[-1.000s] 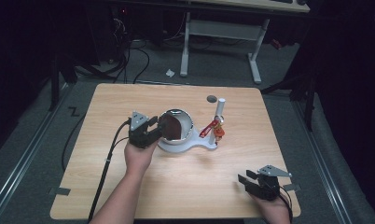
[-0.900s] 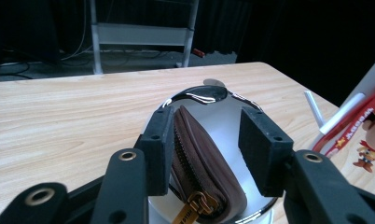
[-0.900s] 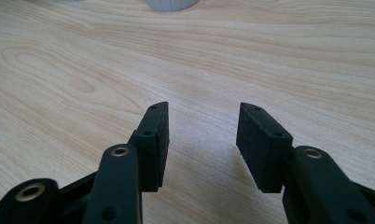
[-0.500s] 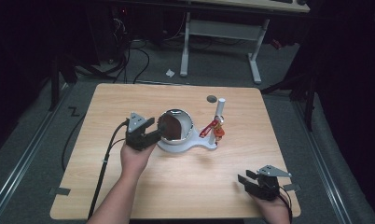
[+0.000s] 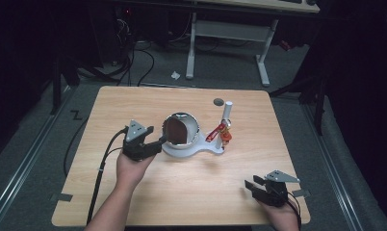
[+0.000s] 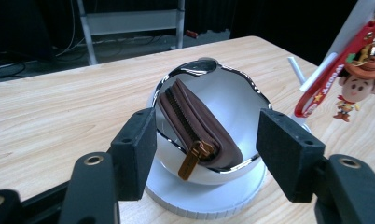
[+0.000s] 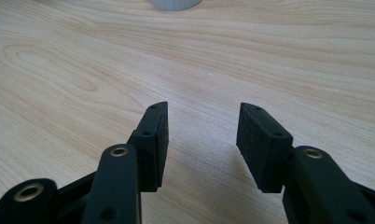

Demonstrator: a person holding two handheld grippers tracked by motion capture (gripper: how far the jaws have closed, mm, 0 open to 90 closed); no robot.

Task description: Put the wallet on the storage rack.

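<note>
Left gripper view: the left tongs (image 6: 205, 154) have just been opening and are seen spread wide, nothing gripped, at lower centre. Just beyond, a brown leather zip pouch (image 6: 197, 127) lies tilted in a glossy silver bowl (image 6: 244, 100). A red-strapped doll keychain (image 6: 358, 84) hangs upper right. The right tongs (image 7: 202, 142) are held apart, empty, over the wood-grain bench (image 7: 83, 70).

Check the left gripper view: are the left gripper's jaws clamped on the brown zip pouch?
No. The left gripper stands open, its jaws apart on either side of the silver bowl, while the brown zip pouch lies inside the bowl untouched.
</note>
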